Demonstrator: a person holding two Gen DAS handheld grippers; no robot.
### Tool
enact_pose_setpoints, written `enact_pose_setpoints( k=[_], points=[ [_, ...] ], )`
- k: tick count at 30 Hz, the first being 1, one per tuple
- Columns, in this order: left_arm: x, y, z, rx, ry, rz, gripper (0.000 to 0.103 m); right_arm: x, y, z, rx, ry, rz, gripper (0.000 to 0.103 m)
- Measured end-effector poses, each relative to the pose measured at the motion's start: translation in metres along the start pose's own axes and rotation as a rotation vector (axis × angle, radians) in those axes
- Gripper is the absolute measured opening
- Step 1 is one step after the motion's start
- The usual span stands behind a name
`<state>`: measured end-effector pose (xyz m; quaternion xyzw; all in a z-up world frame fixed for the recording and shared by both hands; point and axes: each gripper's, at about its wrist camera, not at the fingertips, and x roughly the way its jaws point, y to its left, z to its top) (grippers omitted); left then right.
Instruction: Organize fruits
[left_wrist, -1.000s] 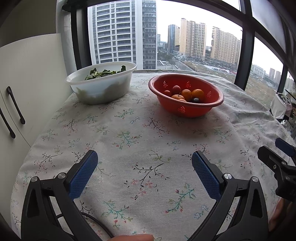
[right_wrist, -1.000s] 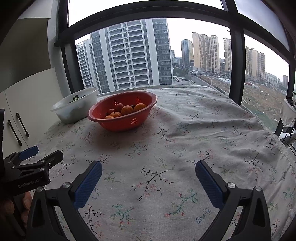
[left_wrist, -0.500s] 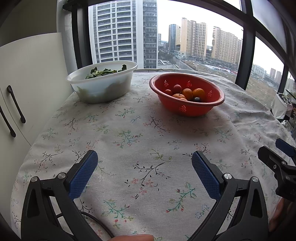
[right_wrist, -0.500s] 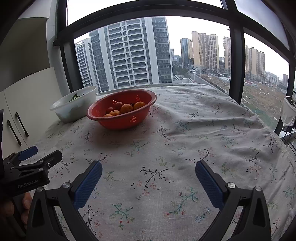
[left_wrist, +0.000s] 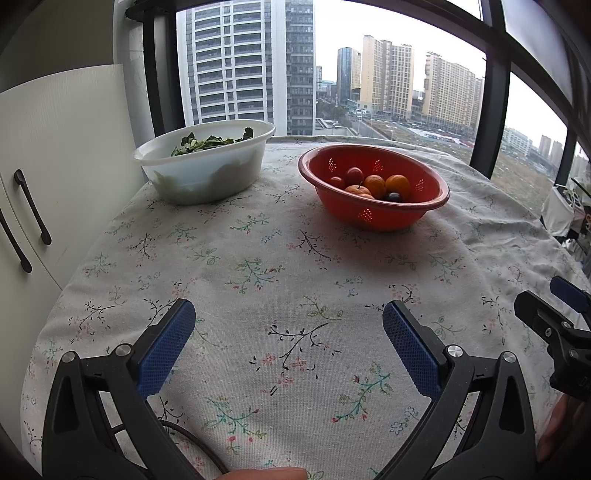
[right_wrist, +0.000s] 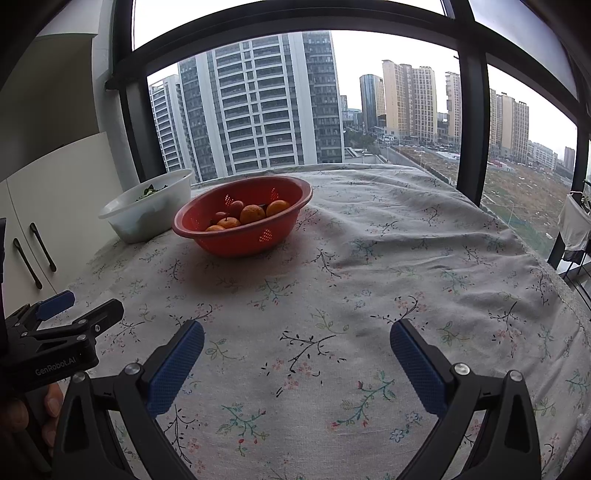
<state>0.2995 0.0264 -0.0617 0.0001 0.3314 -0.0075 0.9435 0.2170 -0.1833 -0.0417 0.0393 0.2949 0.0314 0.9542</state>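
Left tongs (left_wrist: 288, 328) and right tongs (right_wrist: 295, 339) both gape wide over the floral-cloth worktop (left_wrist: 258, 266), gripping nothing; their black frames are cut off at the bottom edge. The red perforated plastic colander (left_wrist: 373, 214) sits well ahead, right of centre for the left tongs, left of centre for the right. Its oranges and small red fruits (left_wrist: 376, 184) overlap, count unclear; a white plastic basin of leafy greens (left_wrist: 207, 173) stands just beside it.
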Motion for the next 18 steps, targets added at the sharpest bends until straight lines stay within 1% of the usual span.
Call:
enact_pose_setpoints(
  k=[18],
  points=[
    [-0.0021, 0.0037, -0.0042, -0.01, -0.009, -0.007, 0.103, 0.0014, 0.0002, -0.0016, 0.003, 0.01, -0.001, 0.103]
  ],
)
